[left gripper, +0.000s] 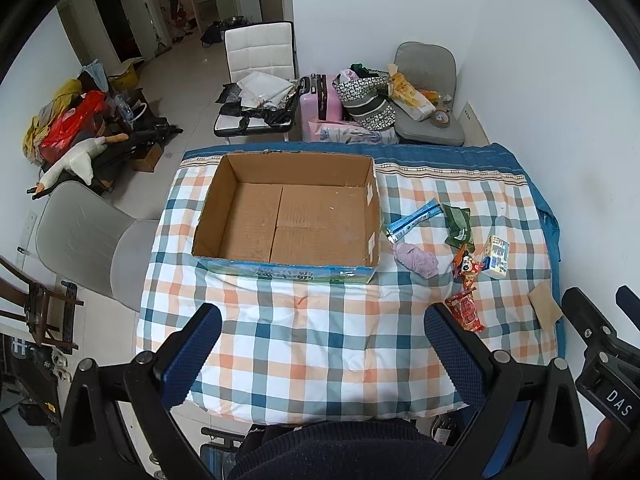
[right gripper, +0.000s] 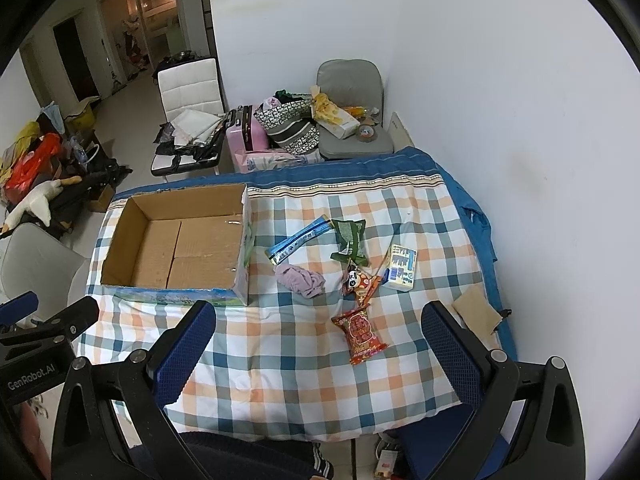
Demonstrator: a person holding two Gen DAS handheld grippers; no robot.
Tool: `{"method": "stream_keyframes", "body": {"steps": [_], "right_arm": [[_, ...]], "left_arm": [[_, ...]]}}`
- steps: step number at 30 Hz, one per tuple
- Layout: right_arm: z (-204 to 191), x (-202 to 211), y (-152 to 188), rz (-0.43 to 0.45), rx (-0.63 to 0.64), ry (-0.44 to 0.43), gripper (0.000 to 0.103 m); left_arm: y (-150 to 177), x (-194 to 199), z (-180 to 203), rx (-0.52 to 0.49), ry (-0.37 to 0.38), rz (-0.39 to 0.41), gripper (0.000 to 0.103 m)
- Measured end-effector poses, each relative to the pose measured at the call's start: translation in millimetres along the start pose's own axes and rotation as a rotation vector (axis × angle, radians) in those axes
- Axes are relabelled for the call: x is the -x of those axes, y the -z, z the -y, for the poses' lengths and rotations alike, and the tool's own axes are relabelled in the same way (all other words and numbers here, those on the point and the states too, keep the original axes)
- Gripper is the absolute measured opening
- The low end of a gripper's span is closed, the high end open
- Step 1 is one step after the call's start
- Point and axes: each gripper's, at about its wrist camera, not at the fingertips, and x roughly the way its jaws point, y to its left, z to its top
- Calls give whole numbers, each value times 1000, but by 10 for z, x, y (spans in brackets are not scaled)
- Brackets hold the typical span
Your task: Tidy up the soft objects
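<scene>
An open brown cardboard box (left gripper: 286,216) with a blue printed outer band is being shown empty on the checked orange, teal and white quilt (left gripper: 304,344), while "DAS" and "GenRobot.AI" are being displayed on the gripper bodies. A crumpled lilac cloth (right gripper: 301,279) is being left just right of the box, beside a long blue packet (right gripper: 298,241), a dark green pouch (right gripper: 349,240), red snack bags (right gripper: 362,334) and a small white carton (right gripper: 400,267). The left gripper (left gripper: 322,354) and right gripper (right gripper: 320,350) are both being held spread wide above the quilt's near edge, with nothing between their blue pads.
</scene>
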Motion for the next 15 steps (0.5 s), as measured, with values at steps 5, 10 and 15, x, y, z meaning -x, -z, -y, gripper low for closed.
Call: {"method": "stream_keyframes", "body": {"steps": [5, 10, 15], "right_arm": [[19, 5, 0, 3, -4, -2, 103], [10, 2, -3, 5, -2, -2, 103], [14, 5, -5, 5, -4, -2, 103]], "left_arm": [[12, 2, -2, 1, -1, 4, 103], [-19, 0, -1, 1, -2, 6, 103], [-40, 2, -5, 1, -1, 7, 103]]}}
